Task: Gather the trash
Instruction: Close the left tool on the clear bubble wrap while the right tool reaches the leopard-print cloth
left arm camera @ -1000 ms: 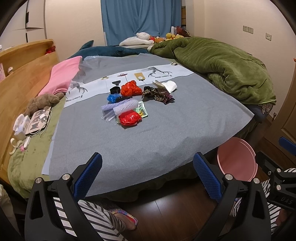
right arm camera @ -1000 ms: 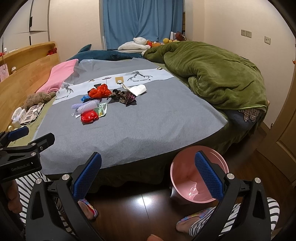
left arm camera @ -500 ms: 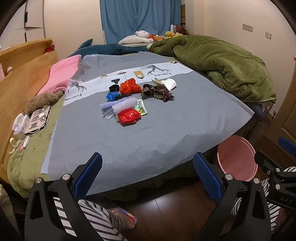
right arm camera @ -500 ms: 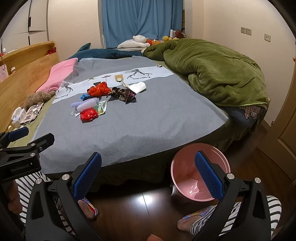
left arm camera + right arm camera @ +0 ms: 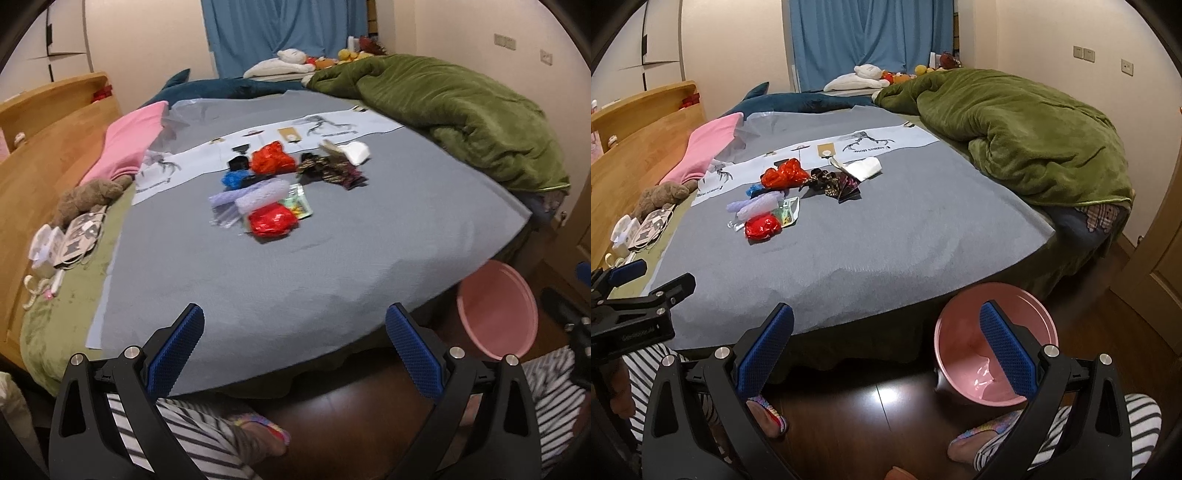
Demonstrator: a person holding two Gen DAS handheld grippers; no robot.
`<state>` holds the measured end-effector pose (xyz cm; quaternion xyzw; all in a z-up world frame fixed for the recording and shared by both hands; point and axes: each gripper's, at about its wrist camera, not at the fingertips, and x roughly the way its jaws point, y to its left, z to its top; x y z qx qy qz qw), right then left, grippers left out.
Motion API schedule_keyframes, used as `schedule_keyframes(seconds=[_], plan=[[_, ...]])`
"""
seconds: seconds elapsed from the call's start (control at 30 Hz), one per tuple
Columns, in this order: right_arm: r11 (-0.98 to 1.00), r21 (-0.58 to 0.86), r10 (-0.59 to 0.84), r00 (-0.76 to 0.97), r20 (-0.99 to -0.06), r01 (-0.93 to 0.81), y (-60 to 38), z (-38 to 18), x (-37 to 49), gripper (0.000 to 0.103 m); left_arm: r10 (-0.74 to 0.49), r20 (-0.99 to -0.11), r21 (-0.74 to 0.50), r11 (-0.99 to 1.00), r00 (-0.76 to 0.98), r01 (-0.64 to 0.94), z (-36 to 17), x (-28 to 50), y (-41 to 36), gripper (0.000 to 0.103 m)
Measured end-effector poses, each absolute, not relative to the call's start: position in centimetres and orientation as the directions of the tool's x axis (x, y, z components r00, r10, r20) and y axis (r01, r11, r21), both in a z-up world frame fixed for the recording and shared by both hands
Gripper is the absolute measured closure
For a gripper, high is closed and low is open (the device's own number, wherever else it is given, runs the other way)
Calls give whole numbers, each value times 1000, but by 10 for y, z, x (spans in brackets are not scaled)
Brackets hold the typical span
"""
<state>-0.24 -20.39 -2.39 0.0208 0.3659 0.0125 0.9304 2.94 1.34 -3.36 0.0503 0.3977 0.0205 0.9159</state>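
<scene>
**Trash still on the bed, nothing picked up yet**

The left gripper (image 5: 293,349) and right gripper (image 5: 886,349) both hang over the bed's near edge, jaws wide and empty. Just below the right one, a pink bin (image 5: 995,345) sits on the floor with what looks like one clear scrap inside. The trash pile (image 5: 273,188) lies well beyond on the grey sheet (image 5: 332,251): red wrappers, purple plastic, dark foil, a white piece. All of it looks left to collect. Small items blur together; the bin's far side is cut off in the left view.
</scene>
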Motion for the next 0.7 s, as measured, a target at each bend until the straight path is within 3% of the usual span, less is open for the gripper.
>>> schedule_keyframes(seconds=[0.37, 0.57, 0.7], plan=[[998, 44, 57, 737, -674, -37, -189, -34, 60, 5, 192, -686, 117, 981, 702, -154, -34, 105, 73, 7], [997, 42, 75, 749, -658, -62, -171, -50, 118, 5, 159, -648, 118, 987, 745, -108, -56, 167, 74, 7], [996, 37, 89, 782, -616, -84, -158, -69, 169, 5, 106, -674, 78, 994, 731, -72, -88, 218, 71, 7]])
